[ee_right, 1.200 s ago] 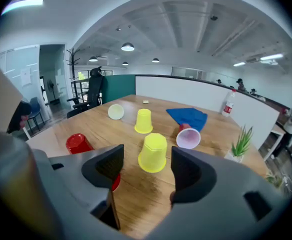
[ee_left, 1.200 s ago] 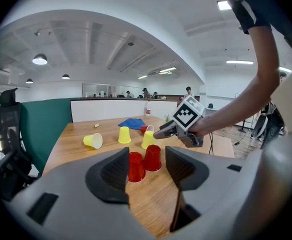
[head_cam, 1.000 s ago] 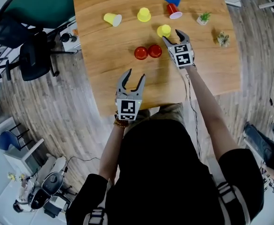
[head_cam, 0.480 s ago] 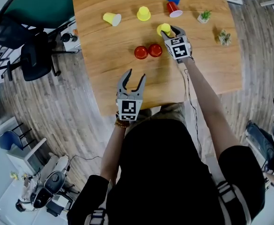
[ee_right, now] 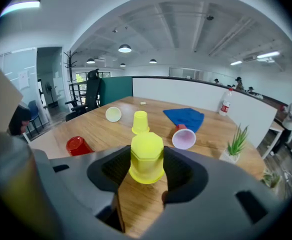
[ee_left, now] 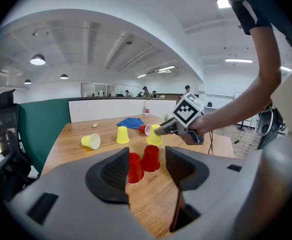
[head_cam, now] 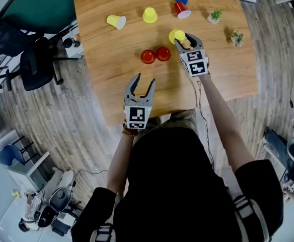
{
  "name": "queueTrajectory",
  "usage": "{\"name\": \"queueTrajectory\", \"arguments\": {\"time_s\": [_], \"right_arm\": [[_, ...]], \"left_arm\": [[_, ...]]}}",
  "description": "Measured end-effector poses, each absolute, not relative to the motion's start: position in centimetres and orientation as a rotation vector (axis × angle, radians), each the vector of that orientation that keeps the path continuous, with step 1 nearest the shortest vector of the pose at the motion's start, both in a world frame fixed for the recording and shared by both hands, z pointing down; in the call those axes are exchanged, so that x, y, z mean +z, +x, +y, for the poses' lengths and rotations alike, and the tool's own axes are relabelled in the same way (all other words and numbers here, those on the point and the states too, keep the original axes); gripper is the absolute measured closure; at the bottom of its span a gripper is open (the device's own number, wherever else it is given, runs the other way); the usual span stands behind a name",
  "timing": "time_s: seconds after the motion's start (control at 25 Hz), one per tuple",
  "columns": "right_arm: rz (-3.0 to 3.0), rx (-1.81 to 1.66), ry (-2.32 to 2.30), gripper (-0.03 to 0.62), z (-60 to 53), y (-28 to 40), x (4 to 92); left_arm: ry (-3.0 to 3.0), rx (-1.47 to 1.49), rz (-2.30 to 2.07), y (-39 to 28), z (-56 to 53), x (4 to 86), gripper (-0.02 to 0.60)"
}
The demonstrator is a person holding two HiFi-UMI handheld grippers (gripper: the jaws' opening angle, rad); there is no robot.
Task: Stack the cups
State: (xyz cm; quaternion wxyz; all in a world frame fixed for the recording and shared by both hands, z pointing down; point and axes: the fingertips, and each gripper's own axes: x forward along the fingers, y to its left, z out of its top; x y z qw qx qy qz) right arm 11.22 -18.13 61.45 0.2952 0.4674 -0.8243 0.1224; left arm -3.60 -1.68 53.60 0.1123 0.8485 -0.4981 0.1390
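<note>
Right gripper (head_cam: 183,39): a second ago it stood spread just beside the nearest yellow cup (ee_right: 146,157). Its jaws have just been closing, and the pads now press that cup's sides from left and right. In the right gripper view the rim looks just clear of the table (head_cam: 215,74), though I cannot be certain. Judgement: the pick is made and the carry to a partner cup comes next. The likeliest partner is the other inverted yellow cup (head_cam: 149,15), standing farther back. The held cup is upside down, base up and mouth down, with its long axis near vertical. It could go down over another inverted cup without turning. It sits right of the two red cups (head_cam: 155,55), which stand inverted side by side at mid-table. Left gripper (head_cam: 144,80): jaws spread with nothing between them, hanging over the near table edge and pointing toward the red pair. A third yellow cup (head_cam: 116,21) and a red cup (head_cam: 181,9) lie on their sides at the far end.
</note>
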Motion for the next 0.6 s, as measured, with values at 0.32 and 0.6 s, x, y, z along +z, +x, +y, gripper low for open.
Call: {"name": "queueTrajectory", "arguments": {"time_s": [0.32,0.6], "right_arm": [[-2.143,0.392,1.209,0.381,-12.2,12.2,64.0],[-2.123,0.397,1.183,0.381,-11.2,11.8,65.5]], "left_arm": [[2.511,0.415,-1.422,-2.8,-1.7,53.8,0.337],[2.526,0.417,-1.410,-2.4,-1.9,53.8,0.337]]}}
